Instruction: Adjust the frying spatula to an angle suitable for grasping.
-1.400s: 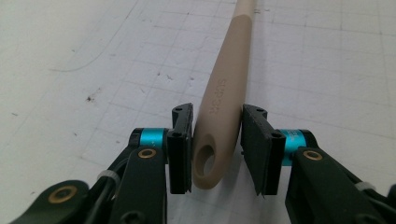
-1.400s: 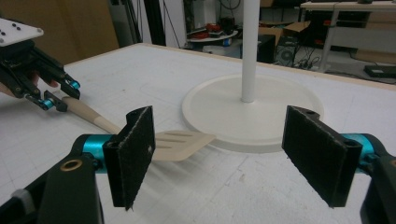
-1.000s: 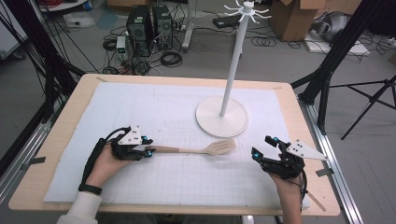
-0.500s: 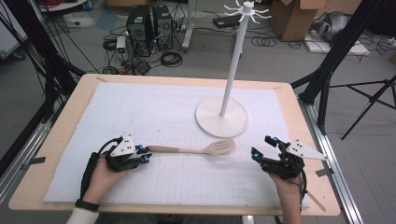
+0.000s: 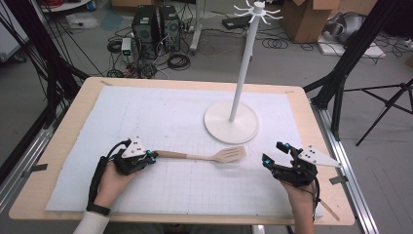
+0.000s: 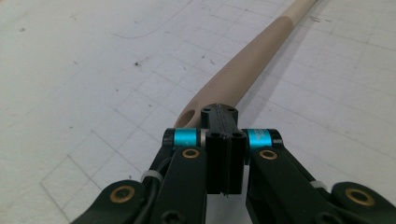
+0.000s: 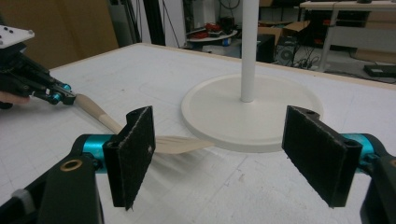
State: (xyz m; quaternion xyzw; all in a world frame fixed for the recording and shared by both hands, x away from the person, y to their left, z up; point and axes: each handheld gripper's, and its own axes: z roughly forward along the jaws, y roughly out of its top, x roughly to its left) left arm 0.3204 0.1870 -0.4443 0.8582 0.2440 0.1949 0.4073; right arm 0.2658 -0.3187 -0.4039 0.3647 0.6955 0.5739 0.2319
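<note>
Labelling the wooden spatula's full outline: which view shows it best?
The high view: the whole wooden spatula lies on the white mat, handle end at the left tongs, slotted head toward the right tongs. The left gripper view has just the handle with its hanging hole; the right gripper view has the head partly hidden behind one pad.

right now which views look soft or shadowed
Left gripper view: the left gripper is sharp, the wooden spatula softens toward the far end. Right gripper view: the jaws of the right gripper look slightly blurred, background dim. High view: even light, faint shadows.
</note>
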